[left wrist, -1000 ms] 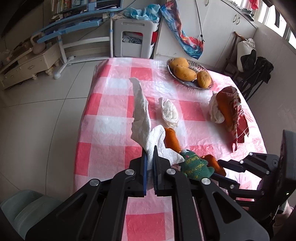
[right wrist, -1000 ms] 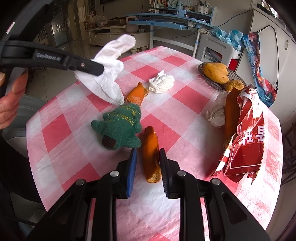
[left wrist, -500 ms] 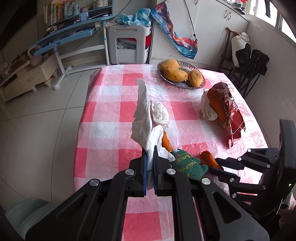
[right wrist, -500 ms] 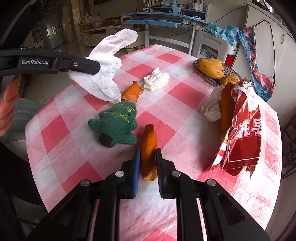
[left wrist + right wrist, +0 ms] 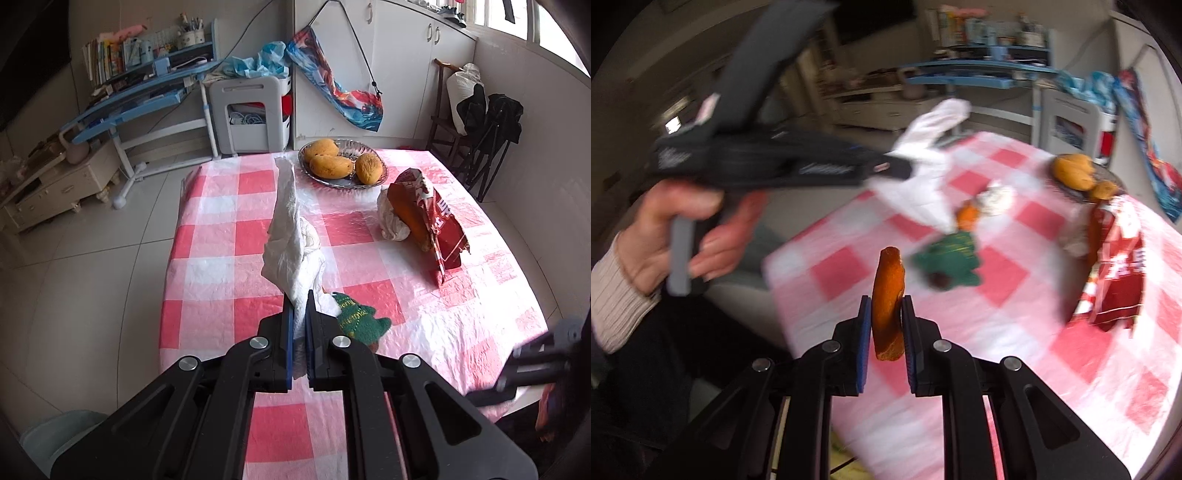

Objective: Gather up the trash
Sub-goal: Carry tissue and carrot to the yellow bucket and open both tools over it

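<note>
Left gripper point(image 5: 300, 308) clamps a white tissue point(image 5: 288, 236); right gripper point(image 5: 885, 317), jaws just closed, pinches an orange peel point(image 5: 886, 295) above the table's point(image 5: 221, 288) near edge.

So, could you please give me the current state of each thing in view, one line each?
left gripper: shut on the white tissue, held up.
right gripper: shut on the orange peel, lifted clear of the table.
green plush tree: lying flat on the checked tablecloth.
red snack bag: torn open, lying on the table.
fruit dish: holding three mangoes.
</note>
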